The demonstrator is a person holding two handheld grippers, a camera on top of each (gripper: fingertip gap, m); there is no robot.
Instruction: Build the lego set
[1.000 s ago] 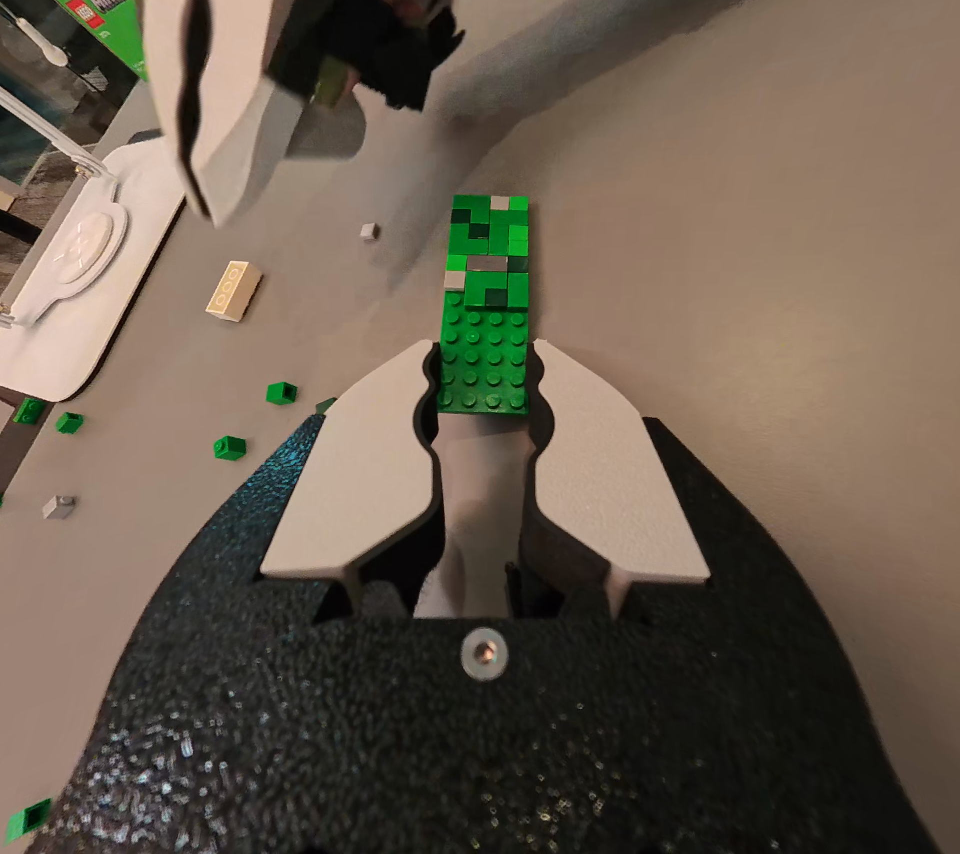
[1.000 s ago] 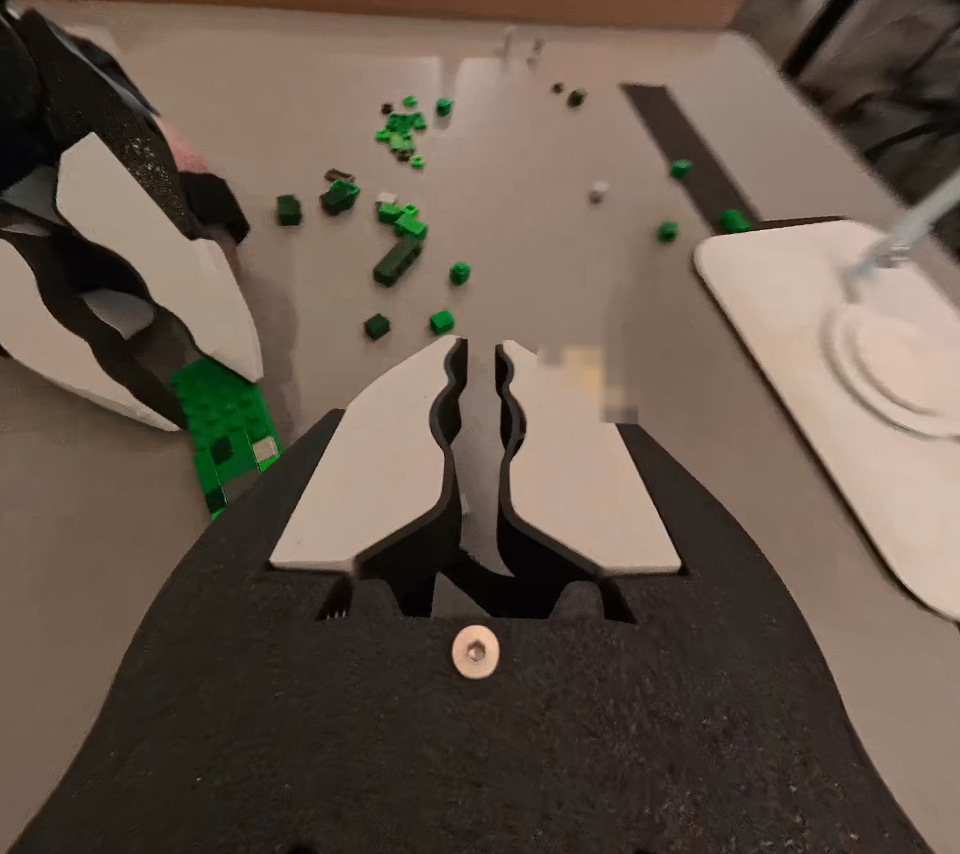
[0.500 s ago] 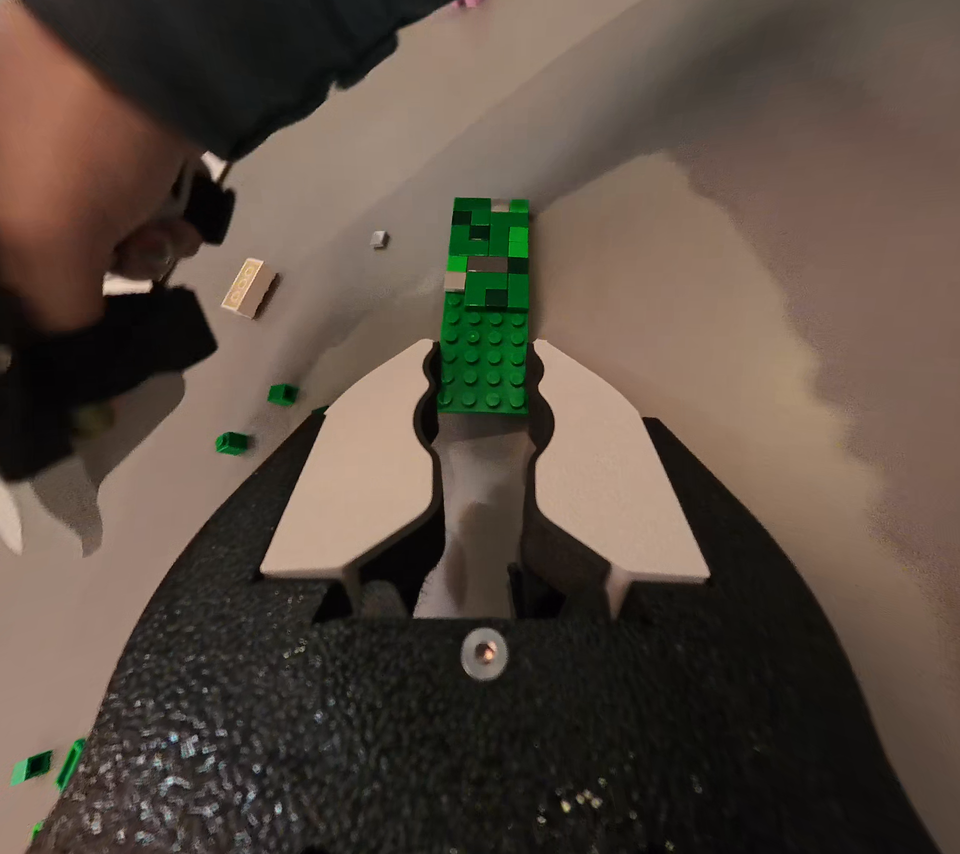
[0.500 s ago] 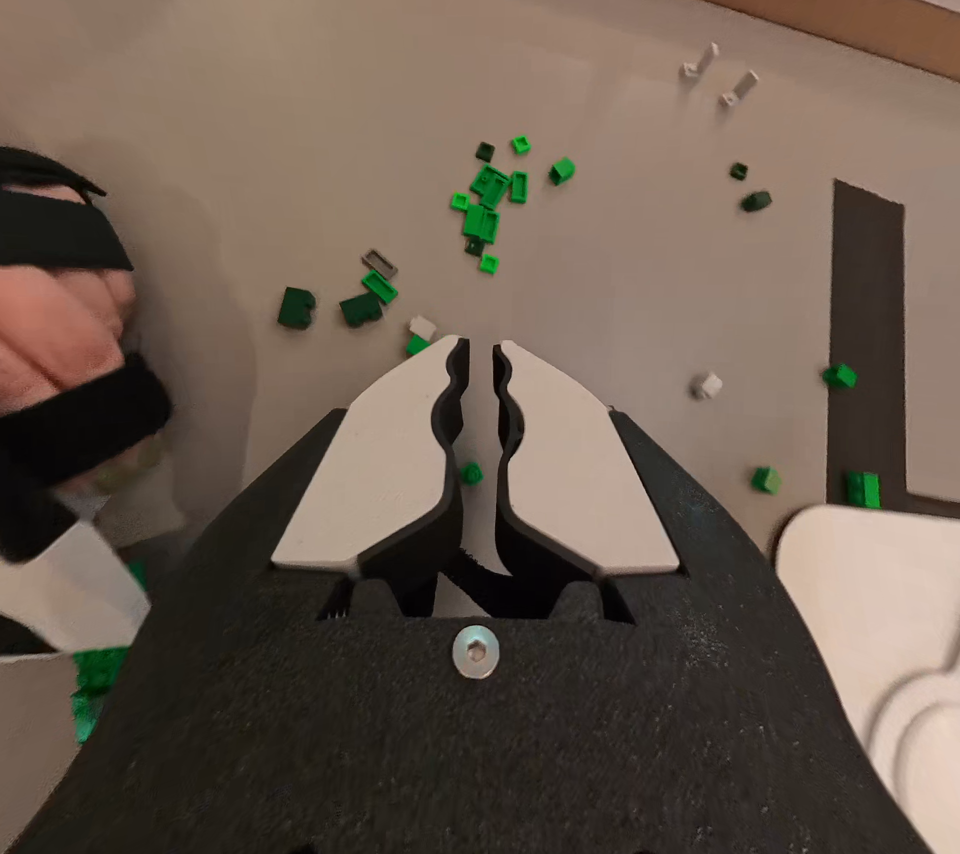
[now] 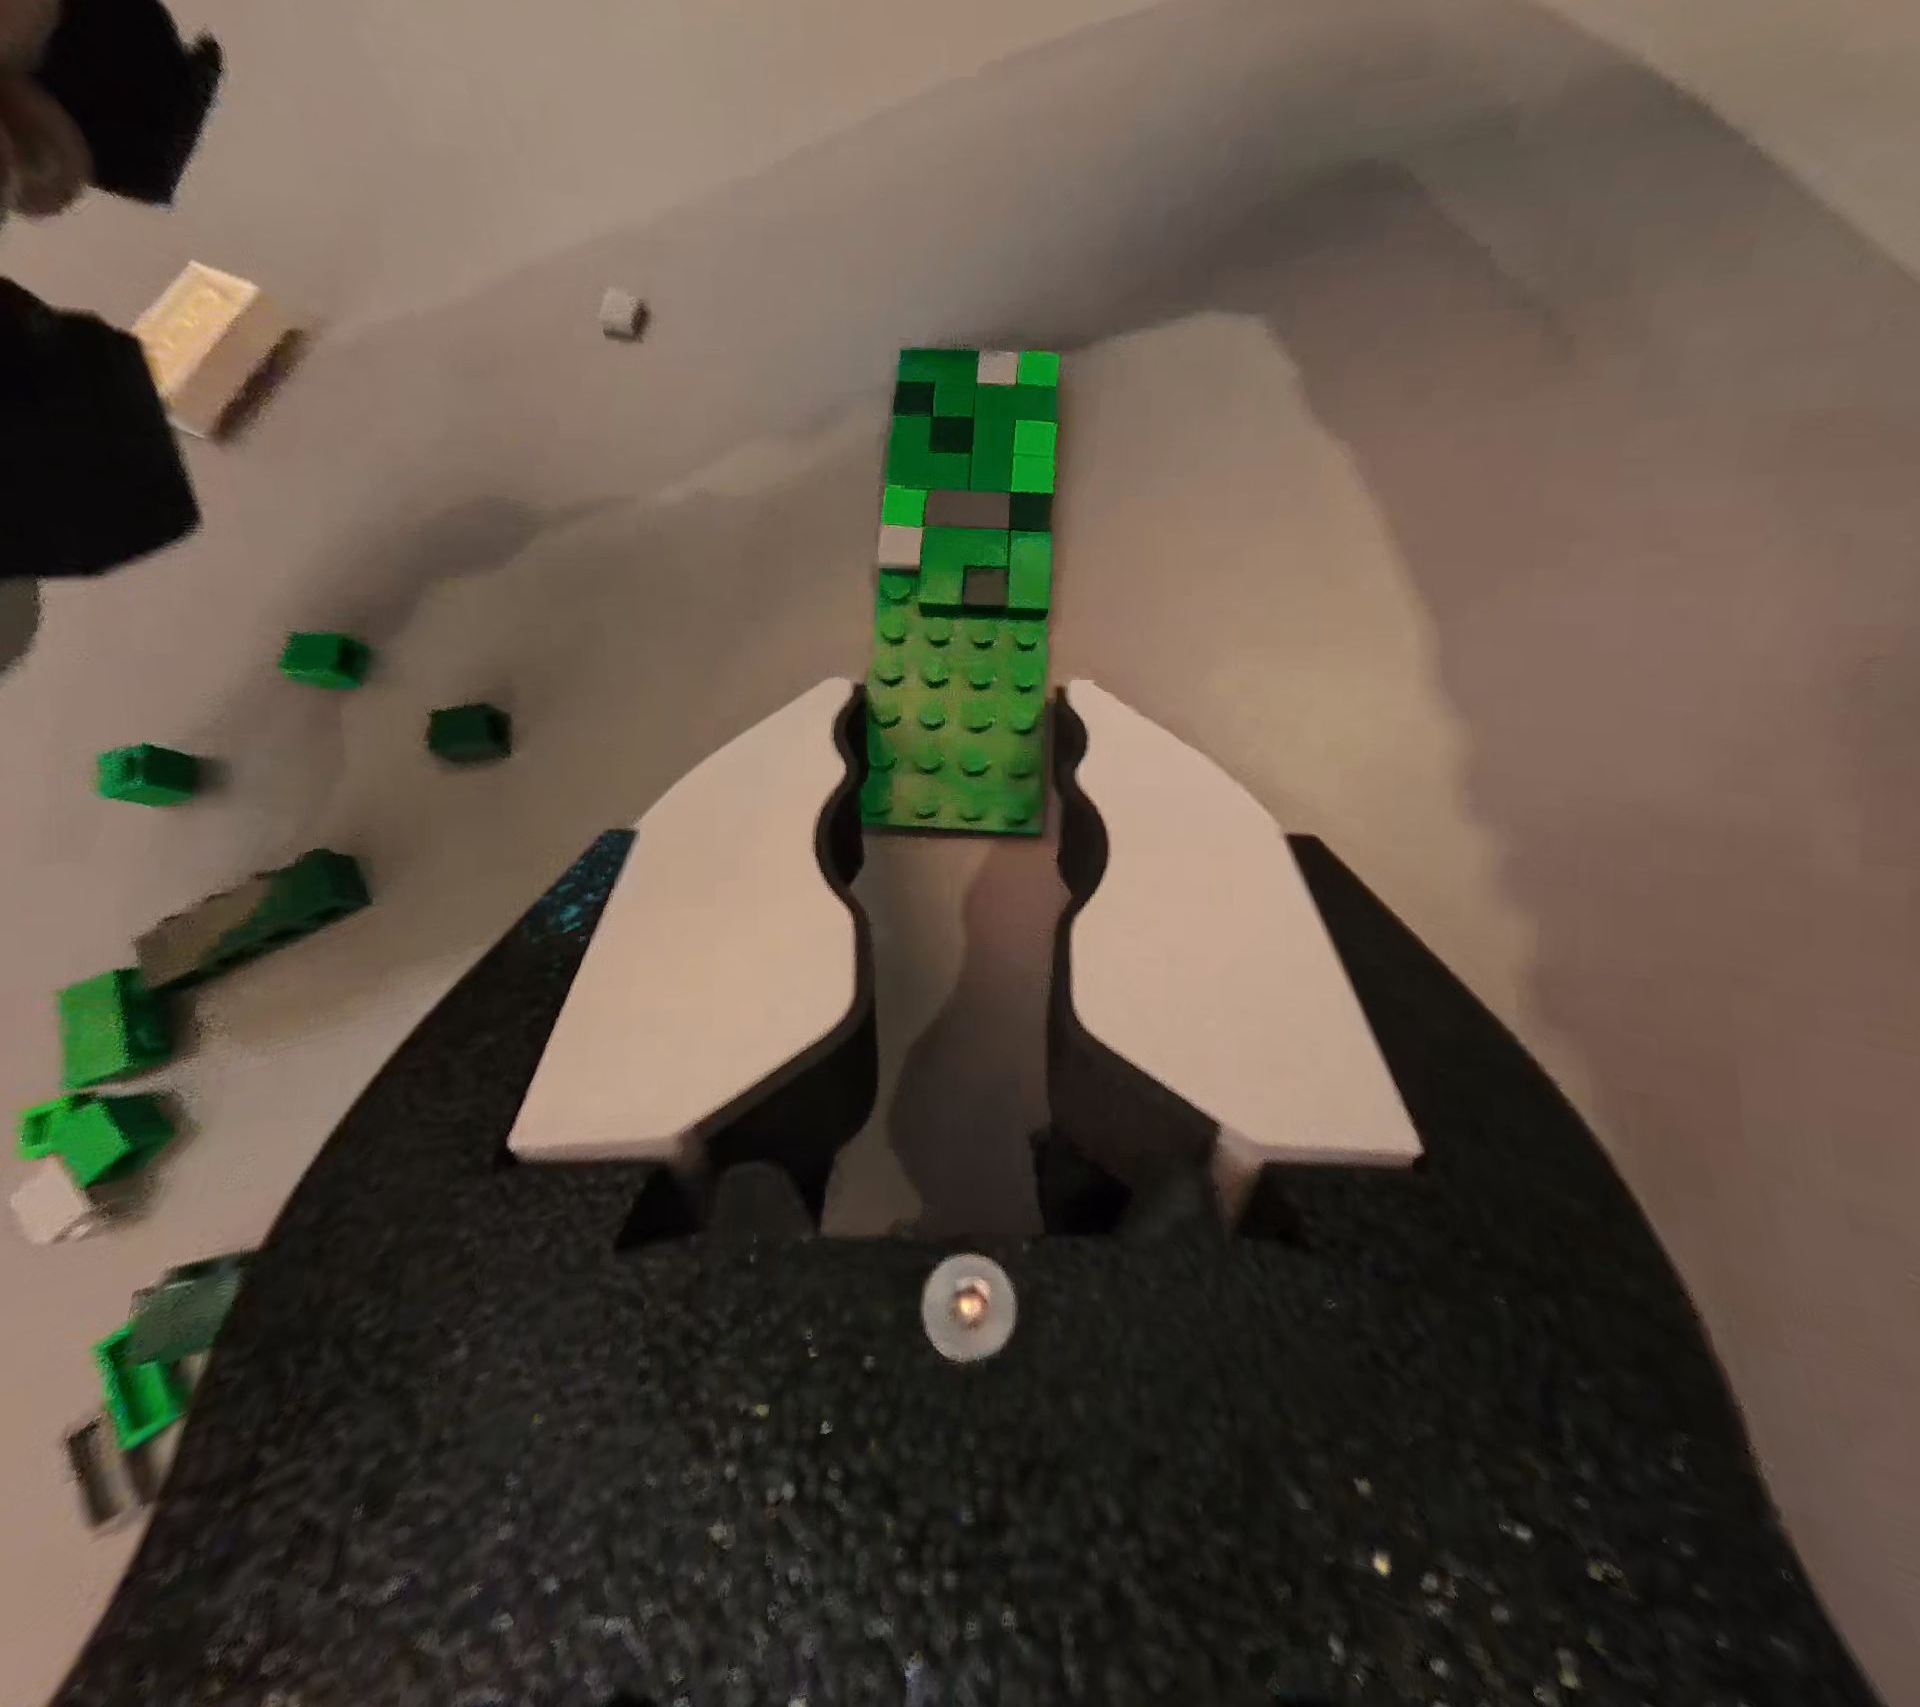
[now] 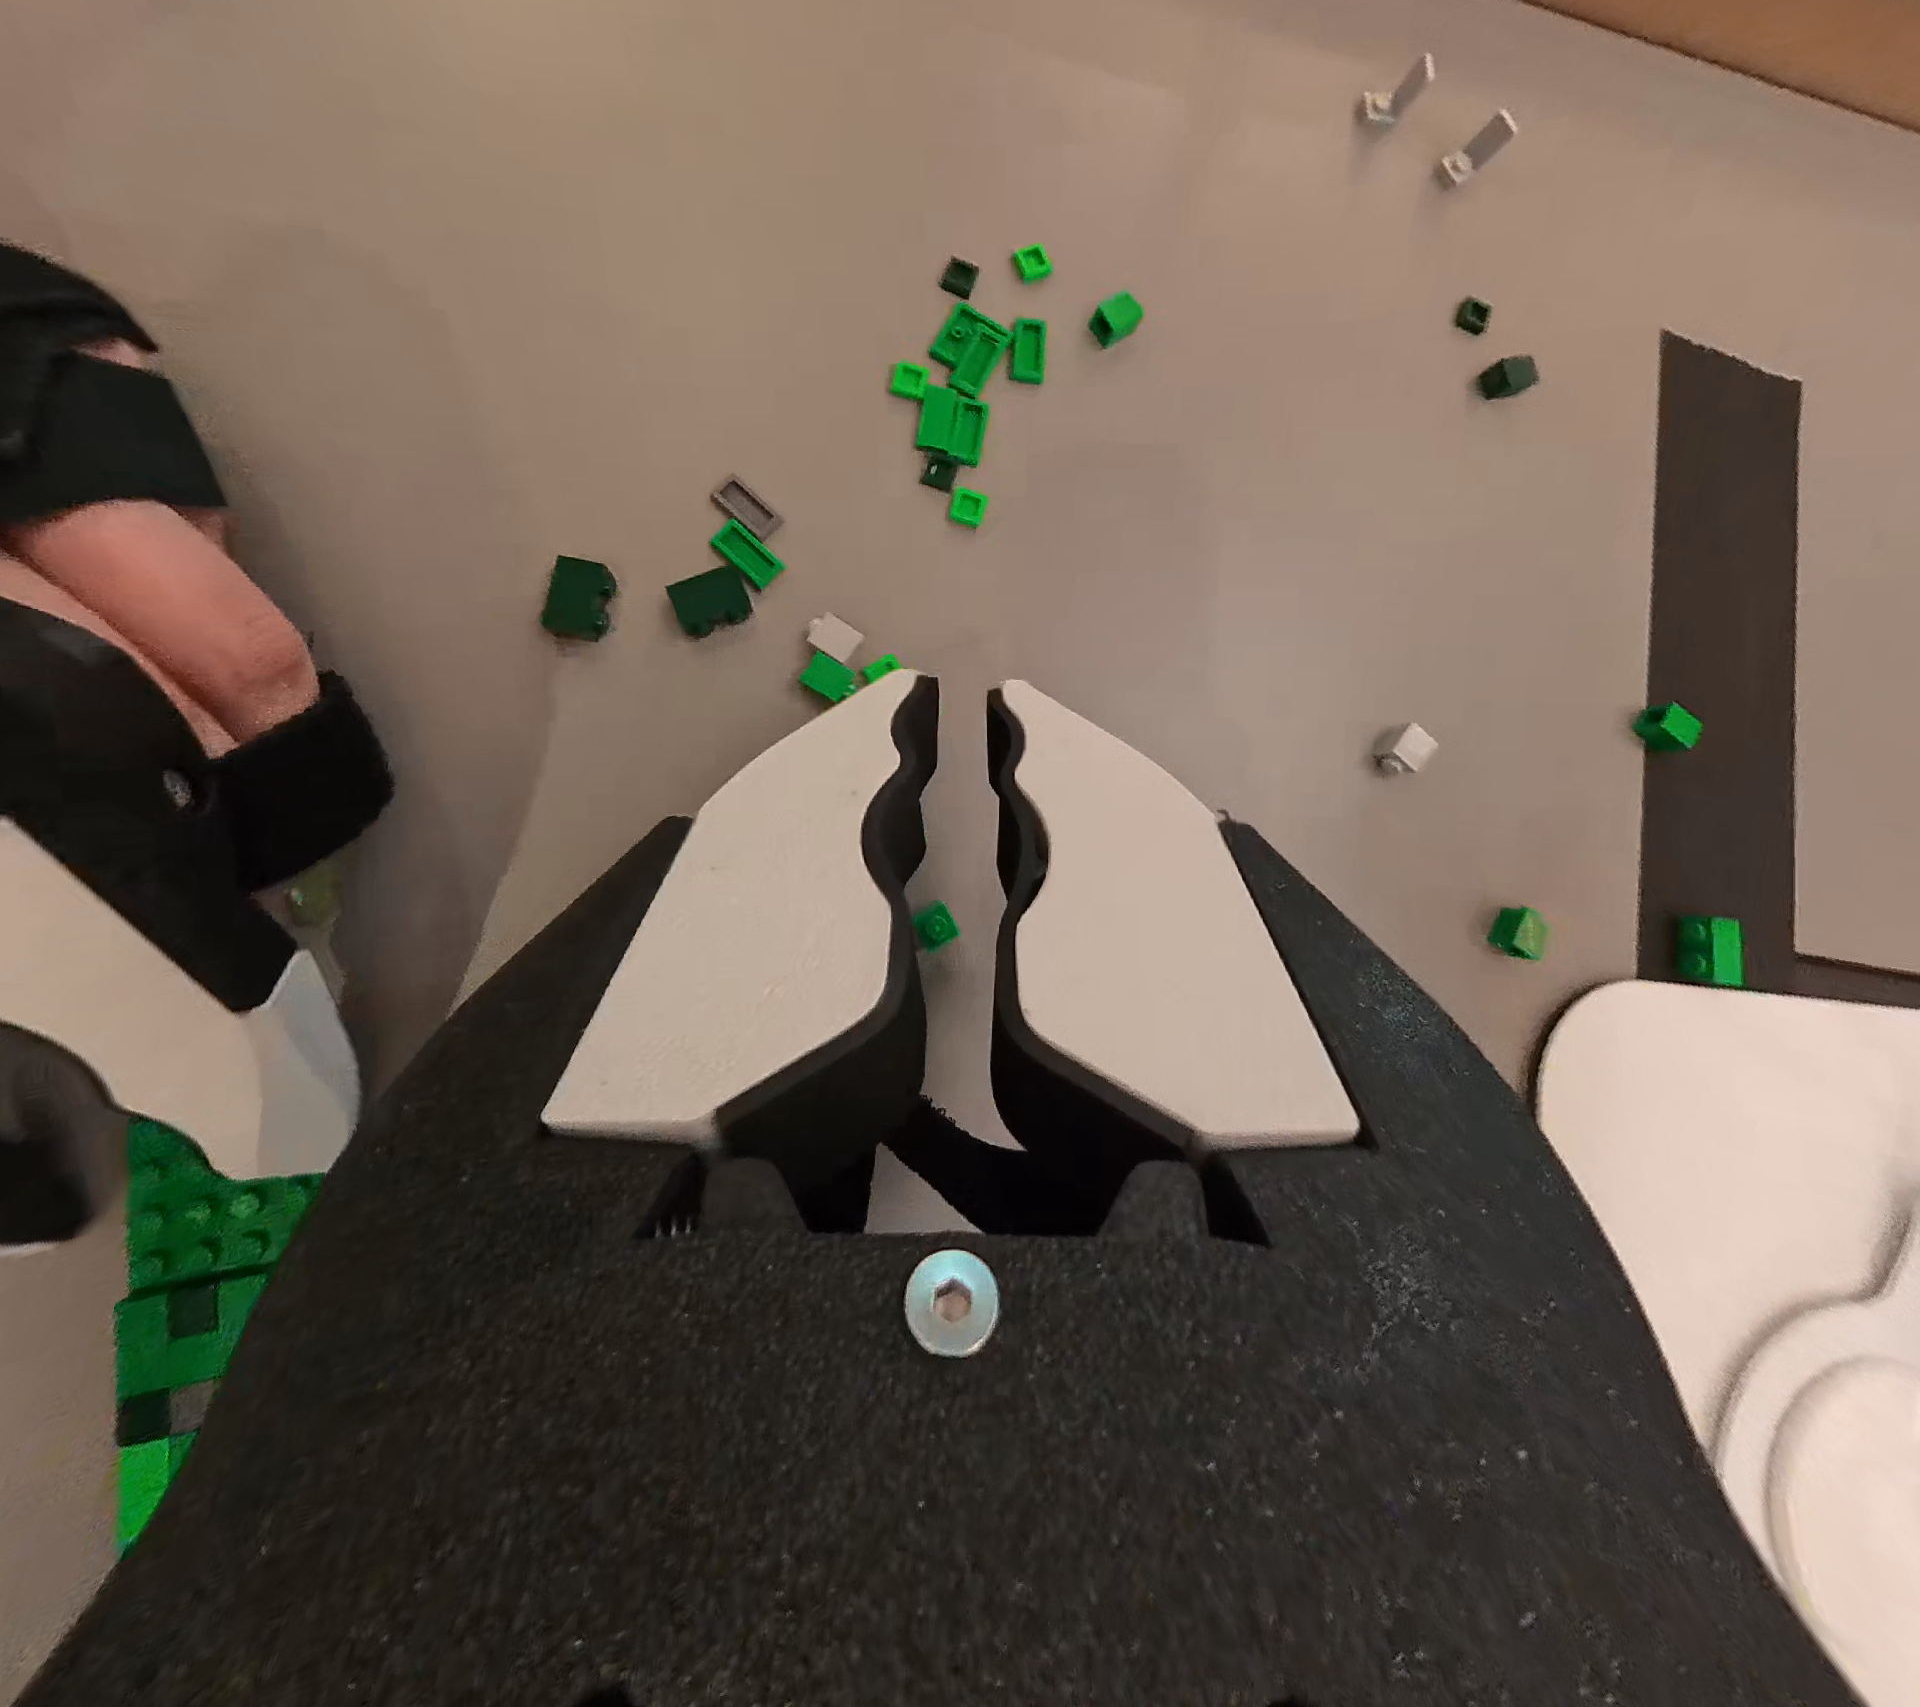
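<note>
My left gripper [image 5: 958,691] is shut on the near end of a long green studded plate [image 5: 966,514]. The plate's far half is tiled with light green, dark green and grey pieces. The plate also shows at the lower left of the right wrist view [image 6: 197,1242]. My right gripper [image 6: 961,686] is nearly shut, with only a narrow slit between the fingers and nothing in it. It hovers over loose pieces on the table; a small green round-stud piece [image 6: 935,927] shows through the slit.
A cluster of small green tiles [image 6: 961,390], two dark green bricks [image 6: 577,597] and a grey tile [image 6: 746,504] lie ahead. A white board [image 6: 1714,1242] is at right, by a dark strip [image 6: 1720,649]. A cream brick [image 5: 208,343] and green pieces [image 5: 322,658] lie left of the plate. There is about 15 centimetres between the tips of the two grippers. My left tips are about 12 centimetres from the small green round-stud piece [image 6: 935,927], my right tips only 6 centimetres. Seen from the left wrist view [image 5: 115,778] as well.
The right gripper swung away from the plate to above the loose green pieces, tilting downward. The left gripper kept its hold on the plate and shifted slightly; more loose pieces show at its left.
</note>
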